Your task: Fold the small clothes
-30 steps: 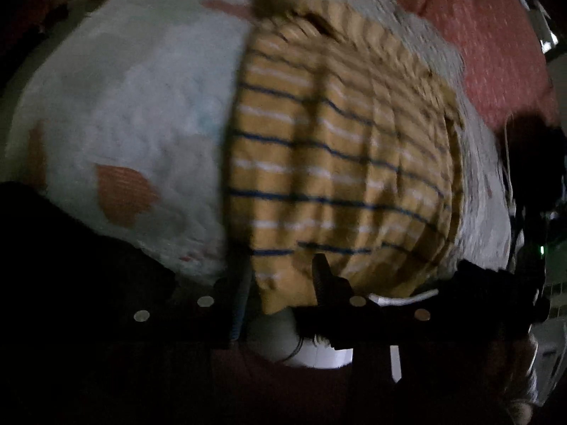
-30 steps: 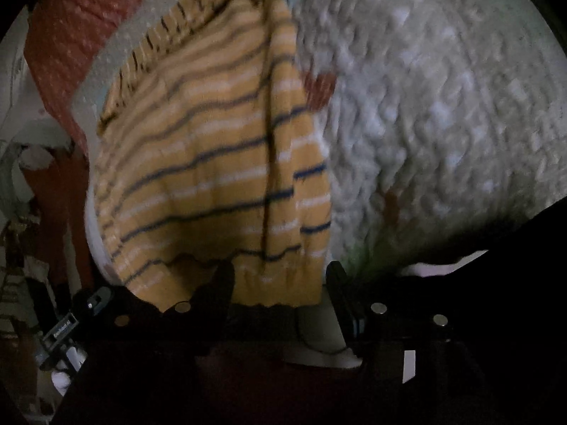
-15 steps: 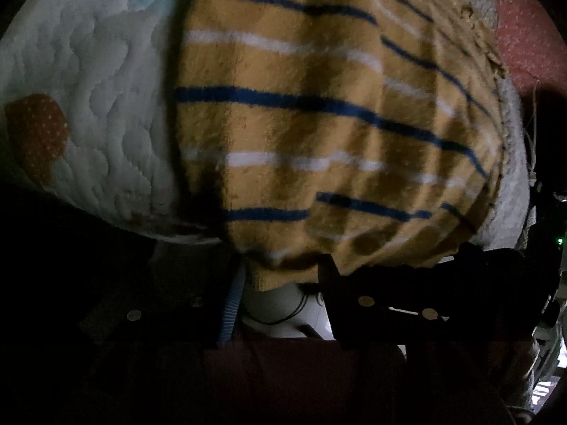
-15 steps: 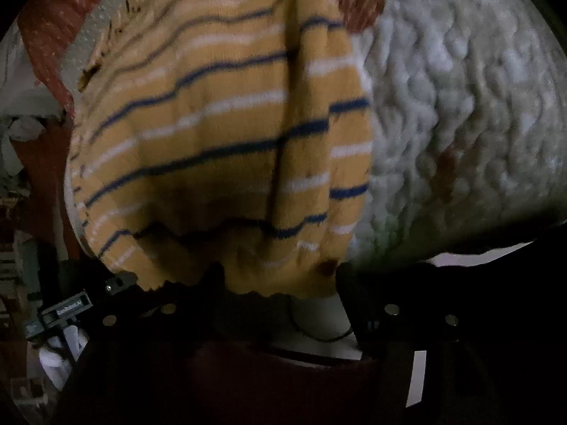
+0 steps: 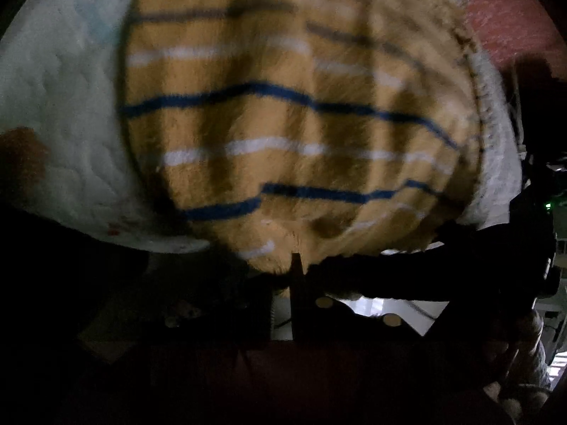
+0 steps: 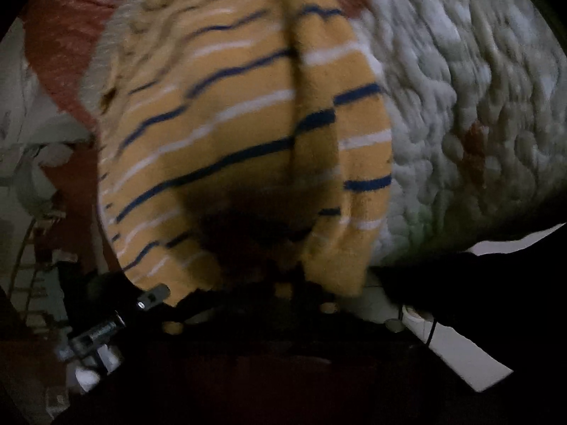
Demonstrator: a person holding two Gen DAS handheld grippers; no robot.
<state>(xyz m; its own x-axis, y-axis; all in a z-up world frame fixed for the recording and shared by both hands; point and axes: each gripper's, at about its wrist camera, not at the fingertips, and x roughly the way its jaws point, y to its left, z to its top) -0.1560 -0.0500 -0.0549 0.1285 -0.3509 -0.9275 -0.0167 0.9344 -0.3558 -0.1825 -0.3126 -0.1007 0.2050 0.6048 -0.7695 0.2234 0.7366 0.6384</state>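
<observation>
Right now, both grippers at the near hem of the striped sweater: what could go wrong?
1. The left gripper looks shut on the yellow striped sweater's near hem, at its very edge; the knit could slip out when lifted.
2. The right gripper is buried in shadow, so its grip can't be confirmed; an uneven lift could skew the fold.
3. A lengthwise ridge may get creased in against the quilted blanket.

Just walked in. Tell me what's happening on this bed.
A person with a claw in each hand is folding a small yellow striped sweater that lies on a white quilt. Both claws are at the sweater's near hem. The left claw looks shut on the hem. The right claw is dark and buried under the fabric, so its grip is unclear. A lengthwise crease already runs down the sweater.
</observation>
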